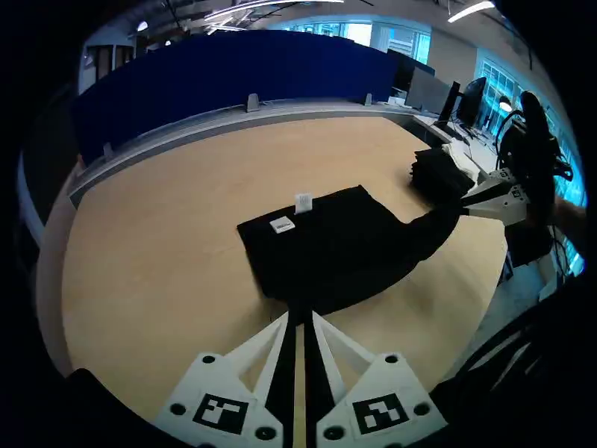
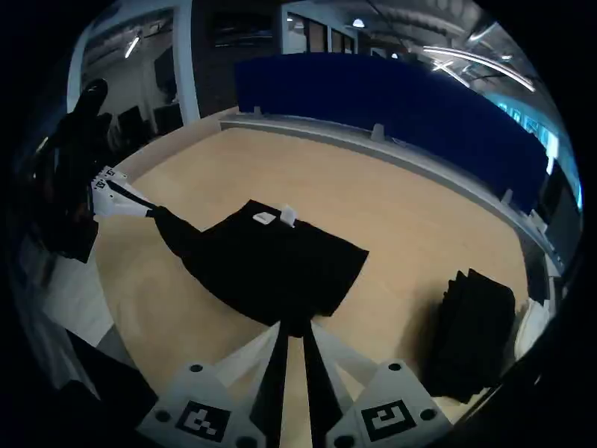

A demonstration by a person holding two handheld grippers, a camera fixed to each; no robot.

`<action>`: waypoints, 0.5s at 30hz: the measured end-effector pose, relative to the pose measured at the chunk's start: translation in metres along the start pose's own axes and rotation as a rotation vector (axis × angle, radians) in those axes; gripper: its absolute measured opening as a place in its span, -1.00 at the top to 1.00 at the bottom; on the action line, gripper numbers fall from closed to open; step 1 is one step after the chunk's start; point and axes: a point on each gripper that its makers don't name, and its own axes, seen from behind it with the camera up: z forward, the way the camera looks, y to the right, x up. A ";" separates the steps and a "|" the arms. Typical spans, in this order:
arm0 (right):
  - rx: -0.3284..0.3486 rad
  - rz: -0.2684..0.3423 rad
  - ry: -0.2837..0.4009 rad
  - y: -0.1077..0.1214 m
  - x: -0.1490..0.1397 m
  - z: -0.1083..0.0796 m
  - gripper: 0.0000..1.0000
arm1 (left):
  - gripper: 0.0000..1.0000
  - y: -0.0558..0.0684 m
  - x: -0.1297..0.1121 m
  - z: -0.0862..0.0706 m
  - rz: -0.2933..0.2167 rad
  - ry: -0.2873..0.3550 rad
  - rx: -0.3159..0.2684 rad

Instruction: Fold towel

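While both tools are biting on black cloth, the fold is looking barely begun. The left gripper [image 1: 301, 317], bottom centre of the left gripper view, is pinching narrow on one near corner of the towel [image 1: 336, 239]. The right gripper [image 2: 295, 327], bottom centre of the right gripper view, is doing the same on the other near corner.

Each one is also showing farther off at the side edge of the other's view, with cloth drawn out to it in a tapering tail. So the near edge is being held at both ends, while the far part is lying flat mid-frame on the table [image 1: 164, 246]. By my reading the grasp is done, and carrying that edge over, laying it down and squaring it are all waiting.

The towel is looking dark, soft and limp, sagging between the two grips. A white label [image 1: 283, 225] is lying on it and a small tag [image 1: 303, 202] is standing up at its far edge. I cannot tell whether it is already doubled. A stack [image 1: 440, 175] of dark folded cloth is sitting near it, at the upper right of the left gripper view
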 end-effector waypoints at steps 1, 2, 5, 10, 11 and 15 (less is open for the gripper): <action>0.000 -0.003 -0.001 0.001 0.001 0.001 0.72 | 0.87 -0.001 0.001 0.001 -0.002 0.001 0.002; 0.000 -0.006 -0.001 0.002 0.002 0.002 0.72 | 0.87 -0.002 0.003 0.001 -0.004 0.002 0.003; -0.001 -0.011 -0.004 0.007 0.005 0.005 0.72 | 0.86 -0.005 0.006 0.006 -0.007 0.004 0.006; -0.002 -0.020 -0.007 0.017 0.013 0.016 0.72 | 0.87 -0.012 0.015 0.016 0.007 0.006 0.017; -0.003 -0.021 -0.007 0.019 0.014 0.018 0.72 | 0.87 -0.013 0.017 0.018 0.010 0.007 0.019; -0.007 -0.025 -0.011 0.030 0.020 0.031 0.72 | 0.86 -0.021 0.027 0.028 0.014 0.015 0.026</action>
